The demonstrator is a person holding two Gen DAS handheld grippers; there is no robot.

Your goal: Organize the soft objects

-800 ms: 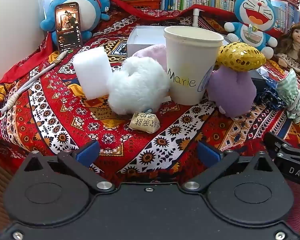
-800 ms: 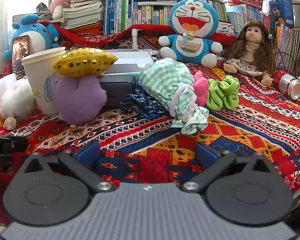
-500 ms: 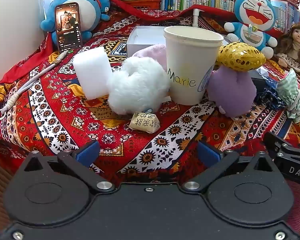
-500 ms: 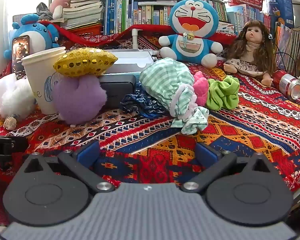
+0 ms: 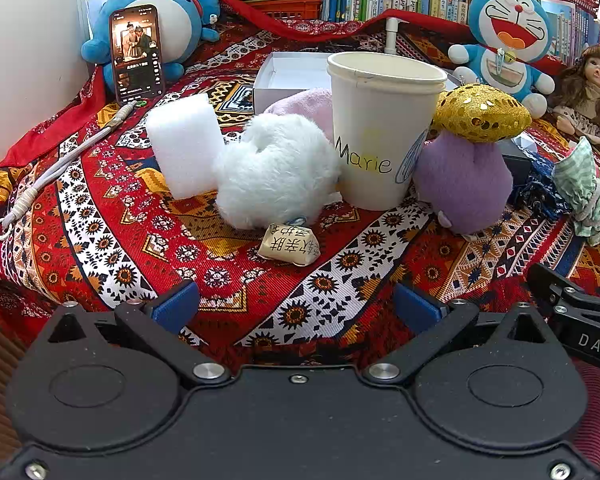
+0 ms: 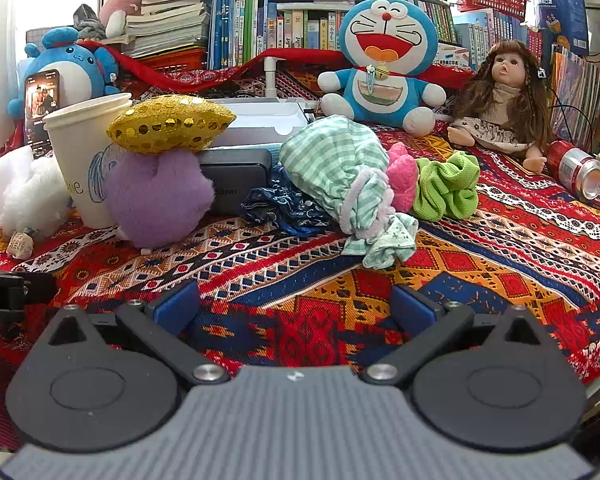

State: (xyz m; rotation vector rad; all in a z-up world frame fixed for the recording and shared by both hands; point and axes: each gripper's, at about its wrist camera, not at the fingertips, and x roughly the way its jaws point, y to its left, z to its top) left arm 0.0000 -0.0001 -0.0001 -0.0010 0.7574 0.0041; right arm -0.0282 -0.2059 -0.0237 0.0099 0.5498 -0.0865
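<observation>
Two wide-open, empty grippers face soft toys crowded around a paper cup [image 5: 384, 136] on a patterned cloth [image 5: 100, 216].

The left gripper [image 5: 296, 306] and right gripper [image 6: 296, 304] both hold nothing. Left of the cup: one white fluffy plush [image 5: 276, 172], one white sponge block [image 5: 184, 144], one half-hidden pink plush [image 5: 308, 102]. Right of it: one purple plush [image 5: 464, 180] under one gold sequin cushion [image 5: 480, 112]. The "Marie" cup is partly hidden in the right view.

The paper cup [image 5: 384, 136] hides most of the pink plush [image 5: 304, 106] behind it.
</observation>
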